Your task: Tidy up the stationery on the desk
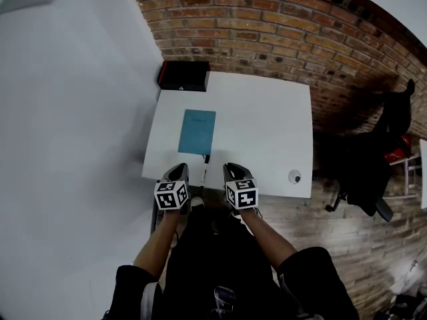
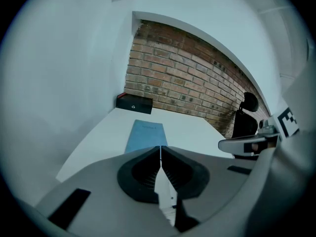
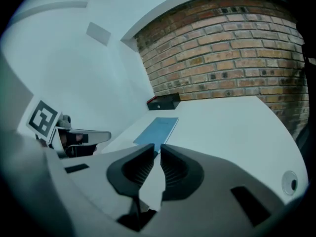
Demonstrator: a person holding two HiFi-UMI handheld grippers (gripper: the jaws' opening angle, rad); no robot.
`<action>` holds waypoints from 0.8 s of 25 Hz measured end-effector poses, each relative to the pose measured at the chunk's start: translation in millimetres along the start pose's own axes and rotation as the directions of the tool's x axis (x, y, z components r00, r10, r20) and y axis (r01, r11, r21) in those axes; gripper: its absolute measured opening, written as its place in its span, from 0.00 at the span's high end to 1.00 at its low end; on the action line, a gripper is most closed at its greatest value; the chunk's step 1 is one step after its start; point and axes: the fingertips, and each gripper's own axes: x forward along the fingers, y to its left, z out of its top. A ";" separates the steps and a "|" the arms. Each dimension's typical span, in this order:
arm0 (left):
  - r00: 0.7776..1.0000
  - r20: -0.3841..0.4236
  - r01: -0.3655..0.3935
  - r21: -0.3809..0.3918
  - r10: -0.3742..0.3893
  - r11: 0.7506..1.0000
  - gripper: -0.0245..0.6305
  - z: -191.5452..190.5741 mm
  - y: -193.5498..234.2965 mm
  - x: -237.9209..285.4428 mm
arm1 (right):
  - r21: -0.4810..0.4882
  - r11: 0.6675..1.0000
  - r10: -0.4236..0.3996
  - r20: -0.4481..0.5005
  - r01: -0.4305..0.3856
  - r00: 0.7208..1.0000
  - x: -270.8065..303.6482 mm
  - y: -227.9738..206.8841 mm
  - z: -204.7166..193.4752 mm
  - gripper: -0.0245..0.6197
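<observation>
A blue notebook lies flat on the white desk, left of the middle. It also shows ahead of the jaws in the left gripper view, notebook, and in the right gripper view, notebook. A thin dark pen lies just in front of it at the desk's near edge. My left gripper and right gripper hover side by side at that near edge, either side of the pen. Both are shut with nothing between the jaws, as the left gripper and right gripper show up close.
A black box with a red edge sits at the desk's far left corner against the brick wall. A round cable port is set in the desk's near right corner. A black office chair stands to the right. A white wall runs along the left.
</observation>
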 end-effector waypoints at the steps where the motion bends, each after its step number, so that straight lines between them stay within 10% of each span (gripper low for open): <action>1: 1.000 -0.005 0.005 0.005 -0.005 1.000 0.93 -2.6 1.8 -0.6 | -0.001 1.000 0.001 -0.011 -0.001 1.000 1.4 4.5 -5.8 0.91; 20: 0.968 -0.079 0.248 0.133 -0.240 0.960 0.93 -0.7 72.9 -2.5 | 0.142 0.958 -0.205 -0.271 0.249 0.941 82.6 54.8 -85.9 0.83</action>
